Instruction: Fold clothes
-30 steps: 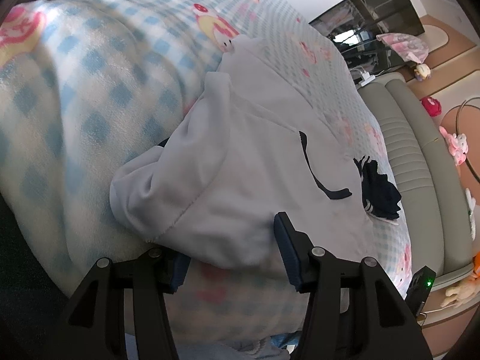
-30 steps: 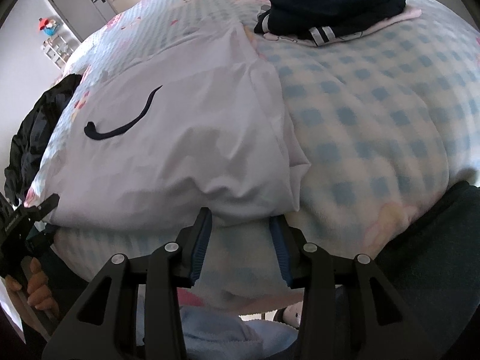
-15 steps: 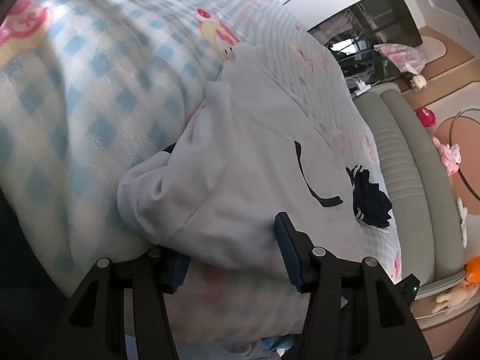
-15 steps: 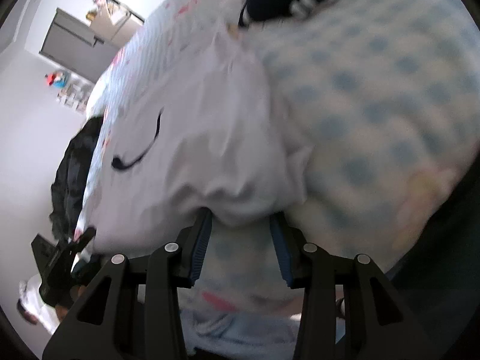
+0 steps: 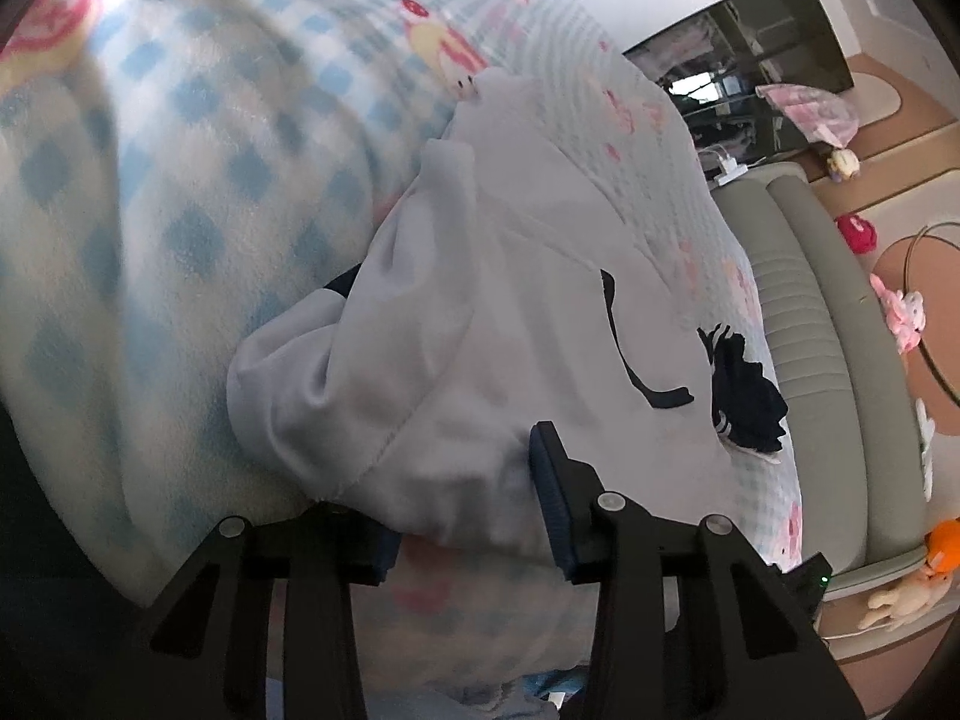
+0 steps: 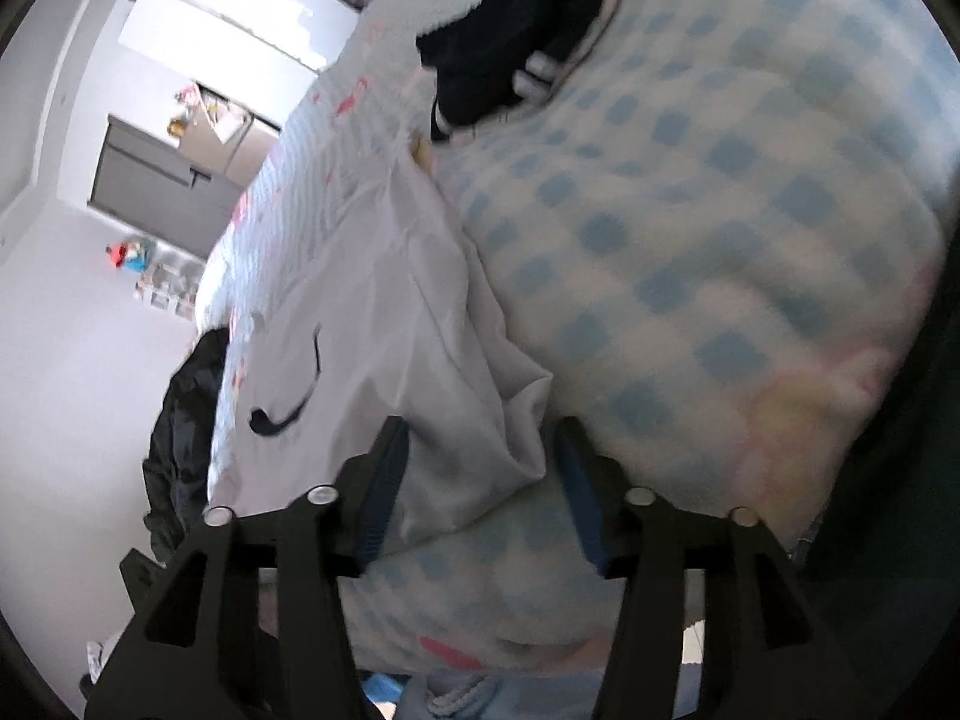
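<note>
Nearest the left wrist camera, the left gripper (image 5: pixel 465 510) straddles the near hem of a pale lilac-white soft garment with a thin black curved mark (image 5: pixel 480 324). Its jaws are closing with that hem bunched between them, though the blue pads do not yet plainly pinch it. In the right wrist view the right gripper (image 6: pixel 480 480) sits at the garment's (image 6: pixel 384 348) other near corner; its jaws are opening, and a loose fold of cloth hangs between them without being pressed.

The garment lies spread on a fleece blanket checked in light blue and white with pink cartoon prints (image 5: pixel 168 192), which covers a bed. The fabric is rumpled at the near edge, with a folded sleeve or flap lying across its top and a stitched hem visible near the left gripper.

Only the left view shows the grey-green padded bed frame (image 5: pixel 834 360), a dark glass-fronted cabinet (image 5: pixel 756 48) and plush toys on the floor side. Only the right view shows a grey wardrobe (image 6: pixel 162 180) against a white wall and a heap of black clothing (image 6: pixel 186 438) at the bed's edge.

Farther off, a small pile of dark navy folded clothes with white stripes (image 6: pixel 510 36) rests on the blanket; it also appears in the left view (image 5: pixel 744 402).

Counted: two grippers, one pale garment, one dark folded pile, one blanket.
</note>
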Demonstrator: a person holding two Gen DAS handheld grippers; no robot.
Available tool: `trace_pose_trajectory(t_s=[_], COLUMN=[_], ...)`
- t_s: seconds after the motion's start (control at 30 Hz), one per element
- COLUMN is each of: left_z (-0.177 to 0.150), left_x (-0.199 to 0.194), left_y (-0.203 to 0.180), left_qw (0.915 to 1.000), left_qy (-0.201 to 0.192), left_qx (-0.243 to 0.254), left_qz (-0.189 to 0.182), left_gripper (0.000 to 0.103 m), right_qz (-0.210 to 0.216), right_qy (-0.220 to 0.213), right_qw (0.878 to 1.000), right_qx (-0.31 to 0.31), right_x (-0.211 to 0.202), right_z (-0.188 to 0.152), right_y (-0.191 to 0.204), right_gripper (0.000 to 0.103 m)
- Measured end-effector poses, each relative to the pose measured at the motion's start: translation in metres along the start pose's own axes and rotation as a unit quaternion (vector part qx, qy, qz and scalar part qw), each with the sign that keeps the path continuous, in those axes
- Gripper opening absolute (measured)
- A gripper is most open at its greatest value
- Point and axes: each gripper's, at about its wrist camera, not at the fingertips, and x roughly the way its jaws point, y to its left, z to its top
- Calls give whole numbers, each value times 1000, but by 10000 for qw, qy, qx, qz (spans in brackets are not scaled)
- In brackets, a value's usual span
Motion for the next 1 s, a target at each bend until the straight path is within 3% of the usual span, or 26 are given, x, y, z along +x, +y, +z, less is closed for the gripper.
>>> trace_pose_trajectory(t_s=[0.13,0.23,0.3,0.4,0.43,0.5,0.57,0.63,0.73,0.83,1.0], left_z=[-2,-10,-19,-28,-28,-26,-29,-39,-57,-71,-89], left_x=[-13,-42,-66,-82,-80,-59,-28,10,61,99,126], left_y=[-9,-16,-25,-54,-67,-99,-130,-164,-204,-212,-210], left_qw=[9968,9866,9785,9722,9730,9754,9700,9584,9397,9318,9190], left_qy=[-340,-887,-1287,-1510,-1419,-800,-173,340,728,983,1076], left_qx=[332,380,504,1082,1350,1999,2416,2797,3324,3495,3748], left_qz=[636,1312,1533,1428,1224,470,-196,-454,-335,12,589], left_gripper=[39,38,38,38,39,40,40,40,38,38,37], right_qz=[-512,-1067,-1384,-1331,-1326,-1168,-948,-675,-527,-374,-696], right_qy=[-175,-268,-330,-445,-456,-236,0,176,196,208,240], right_qw=[9966,9883,9826,9860,9862,9866,9864,9870,9834,9816,9812], right_qx=[-623,-1055,-1193,-896,-878,-1117,-1340,-1451,-1728,-1861,-1782], right_x=[-10,-20,-28,-45,-46,-36,-25,-16,-12,-11,-3], right_z=[-4,-8,-9,-2,2,8,13,13,9,5,14], right_y=[19,24,22,2,-1,3,9,16,28,33,19], right_gripper=[19,9,9,12,14,16,17,17,17,22,22])
